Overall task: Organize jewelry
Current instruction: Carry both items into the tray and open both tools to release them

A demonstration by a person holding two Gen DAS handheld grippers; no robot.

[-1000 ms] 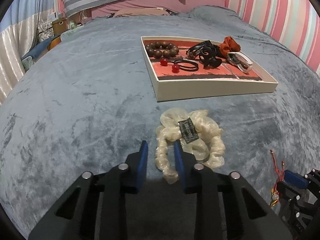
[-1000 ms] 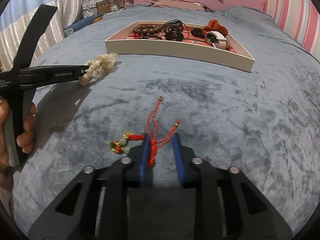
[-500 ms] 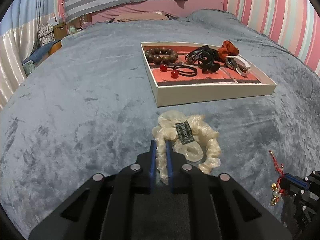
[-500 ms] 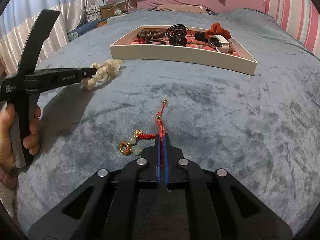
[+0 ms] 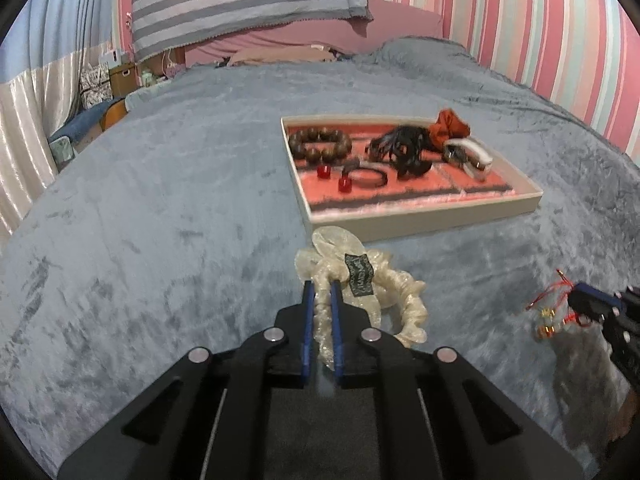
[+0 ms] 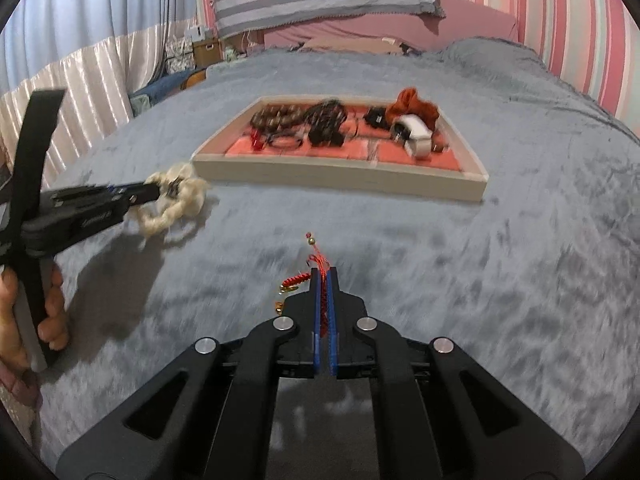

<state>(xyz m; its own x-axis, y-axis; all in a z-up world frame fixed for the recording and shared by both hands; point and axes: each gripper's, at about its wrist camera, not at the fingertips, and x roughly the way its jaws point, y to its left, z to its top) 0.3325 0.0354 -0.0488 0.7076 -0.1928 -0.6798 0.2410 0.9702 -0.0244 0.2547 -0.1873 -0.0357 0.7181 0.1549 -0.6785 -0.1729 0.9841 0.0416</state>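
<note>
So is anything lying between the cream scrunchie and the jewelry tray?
Nothing visible. The left gripper is shut on the cream scrunchie, and only bare blue blanket lies between it and the near wall of the jewelry tray.

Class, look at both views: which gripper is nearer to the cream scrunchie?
Left. The left gripper is shut on the cream scrunchie itself. The right gripper is off to one side over the blanket, shut on a red cord charm.
</note>
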